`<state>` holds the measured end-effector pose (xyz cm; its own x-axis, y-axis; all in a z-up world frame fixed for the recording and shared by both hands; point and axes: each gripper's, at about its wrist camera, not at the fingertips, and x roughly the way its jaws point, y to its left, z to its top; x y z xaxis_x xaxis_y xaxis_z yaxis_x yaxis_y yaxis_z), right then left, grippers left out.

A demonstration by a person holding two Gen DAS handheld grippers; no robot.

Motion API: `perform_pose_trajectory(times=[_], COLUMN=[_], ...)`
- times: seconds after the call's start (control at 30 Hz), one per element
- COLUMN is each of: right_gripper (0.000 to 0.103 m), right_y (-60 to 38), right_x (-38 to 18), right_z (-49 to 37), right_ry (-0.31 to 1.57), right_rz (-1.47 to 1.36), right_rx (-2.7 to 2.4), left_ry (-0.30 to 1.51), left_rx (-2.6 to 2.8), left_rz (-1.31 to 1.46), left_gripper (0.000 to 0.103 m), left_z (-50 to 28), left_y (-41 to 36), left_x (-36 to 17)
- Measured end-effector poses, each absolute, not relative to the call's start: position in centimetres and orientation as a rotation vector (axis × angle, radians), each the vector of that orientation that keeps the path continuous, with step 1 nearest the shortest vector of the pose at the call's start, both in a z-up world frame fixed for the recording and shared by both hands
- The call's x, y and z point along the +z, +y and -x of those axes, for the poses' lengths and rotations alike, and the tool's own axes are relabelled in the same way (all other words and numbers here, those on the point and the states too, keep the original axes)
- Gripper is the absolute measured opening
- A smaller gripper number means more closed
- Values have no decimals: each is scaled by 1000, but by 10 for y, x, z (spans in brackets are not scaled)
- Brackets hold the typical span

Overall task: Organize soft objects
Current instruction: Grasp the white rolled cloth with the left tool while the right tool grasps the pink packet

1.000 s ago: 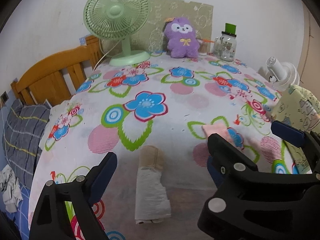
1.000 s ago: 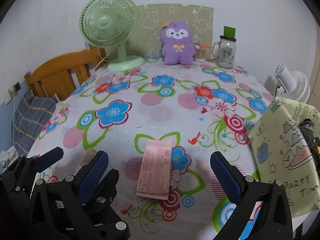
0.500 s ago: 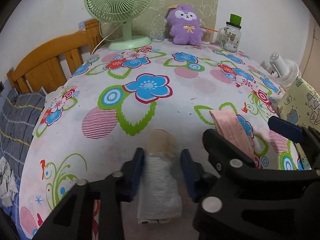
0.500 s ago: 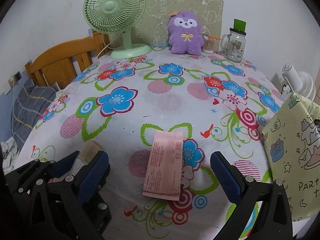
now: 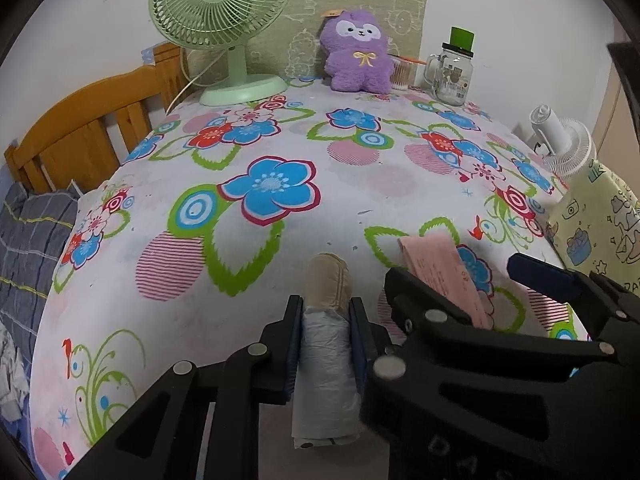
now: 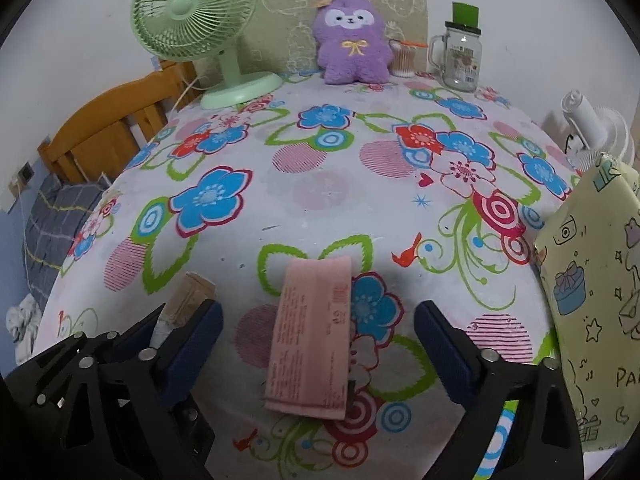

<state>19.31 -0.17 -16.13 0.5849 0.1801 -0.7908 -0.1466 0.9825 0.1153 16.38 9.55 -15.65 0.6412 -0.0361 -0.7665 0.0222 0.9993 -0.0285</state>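
At far left a wooden bed frame is seen beside the floral-clothed surface; a green fan stands at the back-left, w/ a purple plush toy and a glass jar further right along the wall; near the front edge, left of centre, the grey-and-beige roll lies on the surface, and the left gripper is closed on its grey wrapped part, jaws pressed against both sides; the roll is judged light, soft and squashy, prob. a bit slippery where the wrap is plastic, so a mid-body hold as shown seems apt; to its right the pink packet lies flat on the surface, between the widely parted jaws of the right gripper, nothing held; it is judged thin, light and floppy, best taken across its narrow width; at far right a yellow printed bag is seen, w/ a white fan behind it; the roll's full length and the clamp on it are given only by the left wrist view, the packet's full outline and printing only by the right wrist view, where the roll is mostly hidden behind the gripper.
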Motion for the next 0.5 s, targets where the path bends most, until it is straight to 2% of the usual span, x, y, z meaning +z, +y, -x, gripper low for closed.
perform_pose_trajectory(times=[0.13, 0.33, 0.4, 0.5], right_gripper=[87, 63, 48, 44], right_y=[-3, -4, -4, -3], right_x=[-167, -168, -168, -167], right_z=[-203, -207, -208, -207], right_ry=[951, 959, 959, 963], right_rz=[-33, -27, -23, -19], right_rx=[176, 186, 202, 207], left_ry=[874, 873, 873, 874], left_rx=[-33, -31, -30, -30], left_rz=[8, -8, -9, -14], left_gripper=[21, 21, 21, 21], left_z=[-167, -169, -169, -169], left_y=[93, 89, 89, 88], left_x=[-157, -157, -157, -157])
